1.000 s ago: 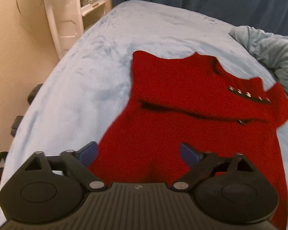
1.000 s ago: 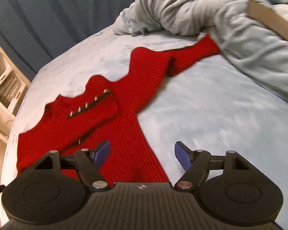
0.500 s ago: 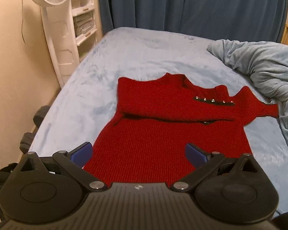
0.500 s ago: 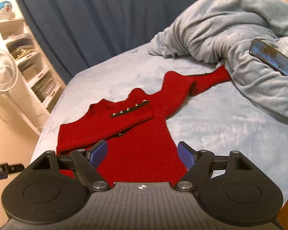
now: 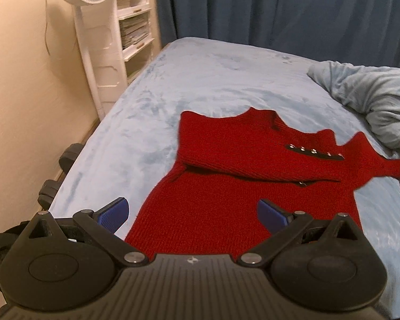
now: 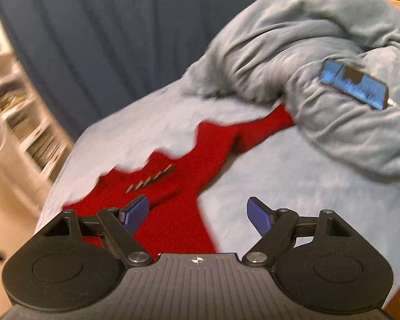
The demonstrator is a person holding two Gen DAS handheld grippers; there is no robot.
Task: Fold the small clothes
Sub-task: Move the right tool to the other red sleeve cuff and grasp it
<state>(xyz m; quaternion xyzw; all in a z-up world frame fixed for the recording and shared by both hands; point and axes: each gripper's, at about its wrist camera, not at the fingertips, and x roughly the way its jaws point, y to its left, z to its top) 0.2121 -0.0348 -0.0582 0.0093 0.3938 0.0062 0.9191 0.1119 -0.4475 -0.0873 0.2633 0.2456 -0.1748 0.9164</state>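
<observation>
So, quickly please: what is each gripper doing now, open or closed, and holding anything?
Left gripper: open wide, holding nothing, above the red sweater.
Right gripper: open, holding nothing.

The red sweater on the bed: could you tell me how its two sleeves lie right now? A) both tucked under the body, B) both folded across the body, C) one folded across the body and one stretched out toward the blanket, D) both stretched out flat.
C: on the red sweater, one sleeve lies across the chest, while the other sleeve reaches out to the rumpled blanket.
</observation>
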